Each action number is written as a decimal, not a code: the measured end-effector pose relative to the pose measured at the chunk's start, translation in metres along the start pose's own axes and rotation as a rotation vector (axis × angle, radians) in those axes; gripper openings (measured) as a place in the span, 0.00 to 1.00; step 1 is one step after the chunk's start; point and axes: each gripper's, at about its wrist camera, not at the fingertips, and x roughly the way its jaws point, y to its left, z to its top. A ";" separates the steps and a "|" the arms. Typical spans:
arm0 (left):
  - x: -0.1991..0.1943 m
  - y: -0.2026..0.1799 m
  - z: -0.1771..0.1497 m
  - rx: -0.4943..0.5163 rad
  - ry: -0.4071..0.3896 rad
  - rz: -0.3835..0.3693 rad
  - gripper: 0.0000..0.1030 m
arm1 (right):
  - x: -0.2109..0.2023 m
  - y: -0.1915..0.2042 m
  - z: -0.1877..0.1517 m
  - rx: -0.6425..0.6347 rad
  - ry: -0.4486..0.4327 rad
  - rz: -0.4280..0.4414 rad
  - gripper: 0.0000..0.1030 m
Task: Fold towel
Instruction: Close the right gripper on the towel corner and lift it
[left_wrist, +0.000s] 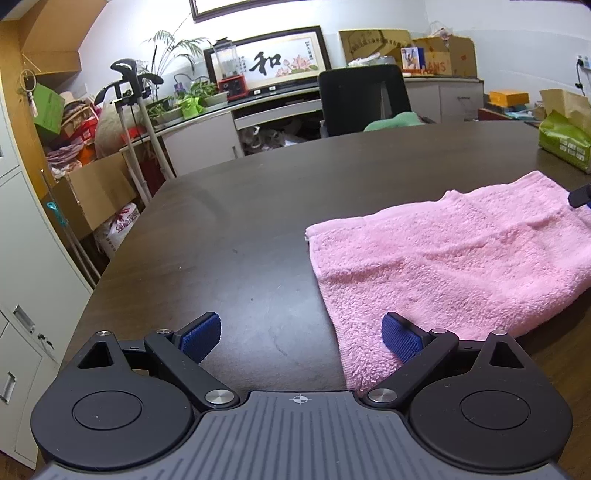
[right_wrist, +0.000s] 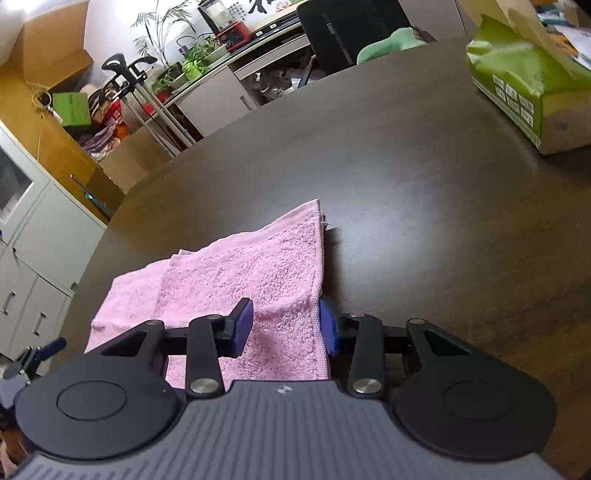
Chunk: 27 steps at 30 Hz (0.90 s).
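Pink towel (right_wrist: 243, 280) between right gripper (right_wrist: 286, 326) fingers, green box (right_wrist: 524, 85) beyond.

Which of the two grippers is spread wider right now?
The left gripper: its blue pads sit far apart, only one over the pink towel. The right gripper is narrower, straddling the towel's edge.

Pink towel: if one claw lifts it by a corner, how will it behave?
The pink towel looks like soft terry lying in loose folded layers, so it would probably droop and unfold. Likely light. Its nap should grip the ribbed blue pads of the right claw fairly well.
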 end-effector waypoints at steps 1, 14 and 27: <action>0.000 0.000 0.000 0.002 -0.001 0.003 0.94 | 0.000 0.002 0.000 -0.012 -0.001 -0.006 0.39; 0.004 0.000 0.000 0.012 0.003 0.013 0.98 | 0.001 0.020 -0.011 -0.105 -0.047 -0.155 0.09; 0.001 -0.009 -0.007 0.026 -0.022 -0.014 0.98 | -0.019 0.009 -0.006 0.065 -0.113 0.013 0.07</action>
